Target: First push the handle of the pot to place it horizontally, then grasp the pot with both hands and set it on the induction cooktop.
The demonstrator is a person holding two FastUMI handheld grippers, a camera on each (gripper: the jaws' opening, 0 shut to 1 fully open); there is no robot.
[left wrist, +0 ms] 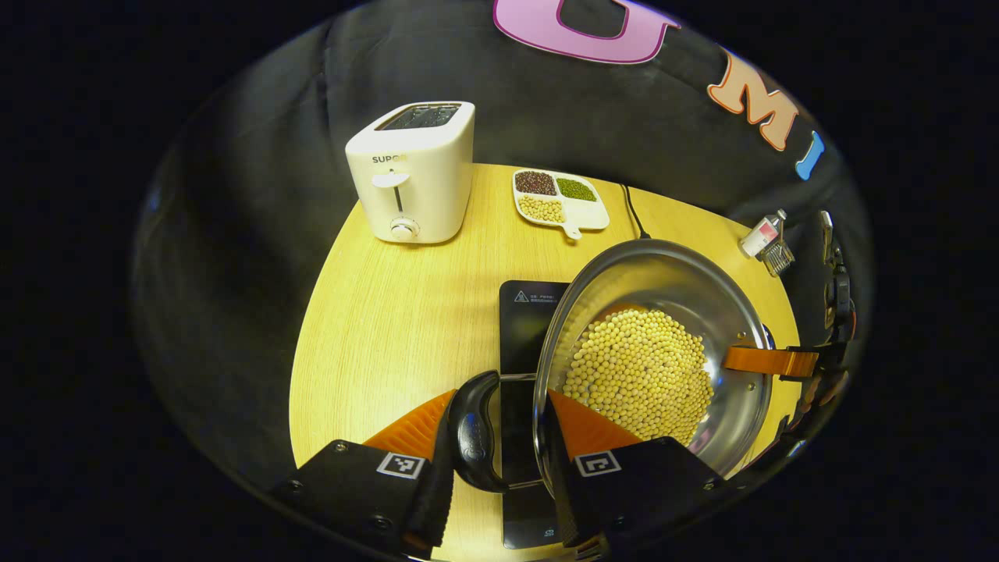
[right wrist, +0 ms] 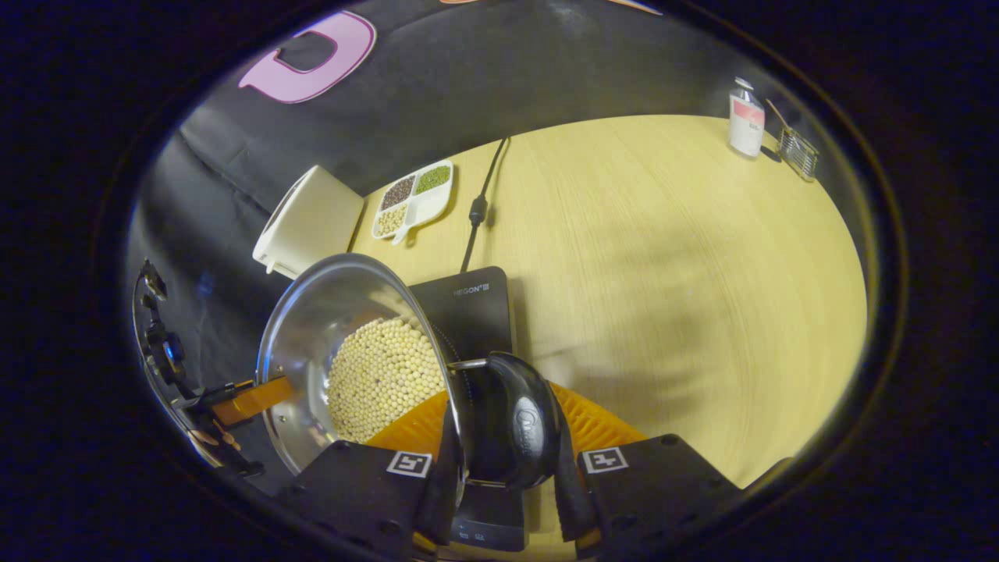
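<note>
Left gripper view: the pot (left wrist: 652, 351) is held over the induction cooktop (left wrist: 524, 328), both tongs (left wrist: 499, 460) (right wrist: 503, 468) clamped on its handles; beans could be spilled if tilted by uneven lowering.

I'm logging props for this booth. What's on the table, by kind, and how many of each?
Pot: 1
Cooktop: 1
Toaster: 1
Bean tray: 1
Bottle: 1
Small rack: 1
Total: 6

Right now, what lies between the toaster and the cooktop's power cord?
The divided dish of beans and grains sits between the toaster and the cord, seen in both gripper views.
</note>
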